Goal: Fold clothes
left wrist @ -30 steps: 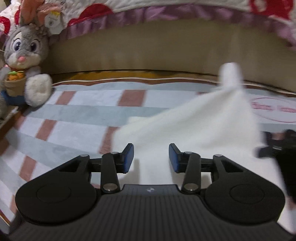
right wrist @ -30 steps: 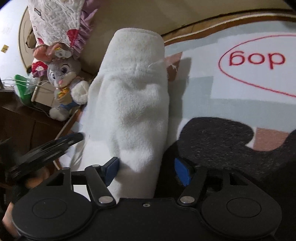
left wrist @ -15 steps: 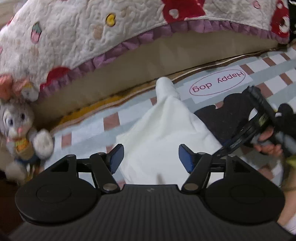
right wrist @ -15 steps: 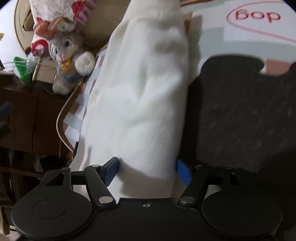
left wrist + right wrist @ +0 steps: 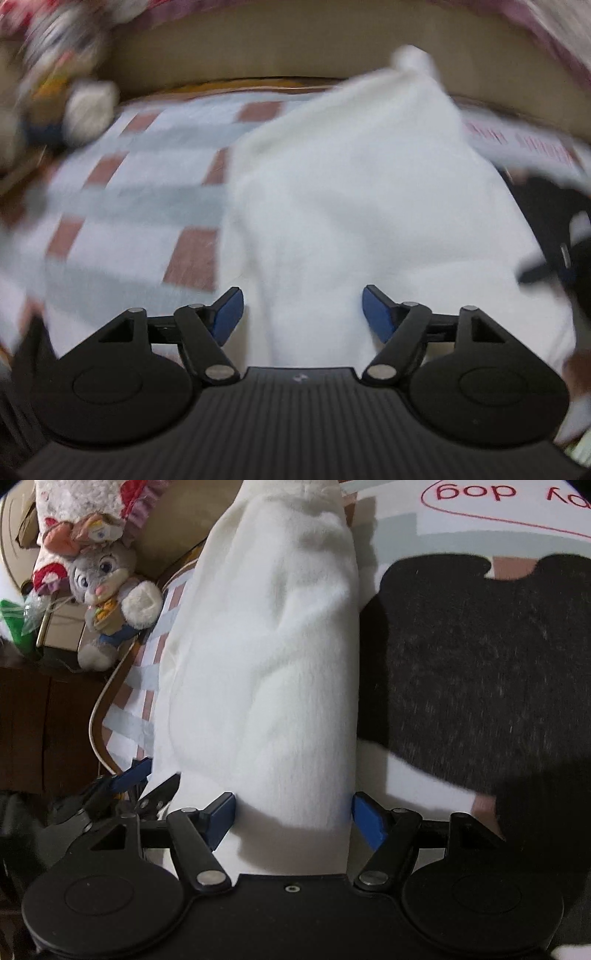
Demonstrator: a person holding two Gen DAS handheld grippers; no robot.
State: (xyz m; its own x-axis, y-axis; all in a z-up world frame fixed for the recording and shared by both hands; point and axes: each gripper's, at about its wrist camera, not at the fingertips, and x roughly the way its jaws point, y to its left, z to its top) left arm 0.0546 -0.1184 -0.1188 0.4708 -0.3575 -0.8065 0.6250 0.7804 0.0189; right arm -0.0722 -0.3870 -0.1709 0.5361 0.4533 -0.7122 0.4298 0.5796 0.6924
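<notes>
The white fleece garment [image 5: 266,657] runs as a long, bunched band up the middle of the right wrist view, from between the fingers to the top edge, lying over the checked bed sheet [image 5: 140,192]. A dark garment [image 5: 480,657] lies just beside it at the right of that frame.

The right gripper [image 5: 291,814] stands with its blue pads spread wide. The fleece passes between them and brushes the right pad, but nothing is pinched. The left gripper [image 5: 303,312] is likewise spread, with fleece lying between its fingers and no hold on it. In the right wrist view it shows at lower left [image 5: 122,786], at the garment's left edge.

Risks, as I judge them: with neither tool clamped, any pull would slide off the soft pile and leave the band as crooked as it is. Closing on so thick a bunch could catch several layers at once and set a lumpy fold. The dark garment sits close enough to be snagged along with the white one. The left wrist view is heavily smeared, so its placement is hard to read.

Compared with half a second ago, the left view has swung away from the quilt and the other tool toward the sheet, and the plush rabbit [image 5: 107,598] has slid lower in the right frame.
</notes>
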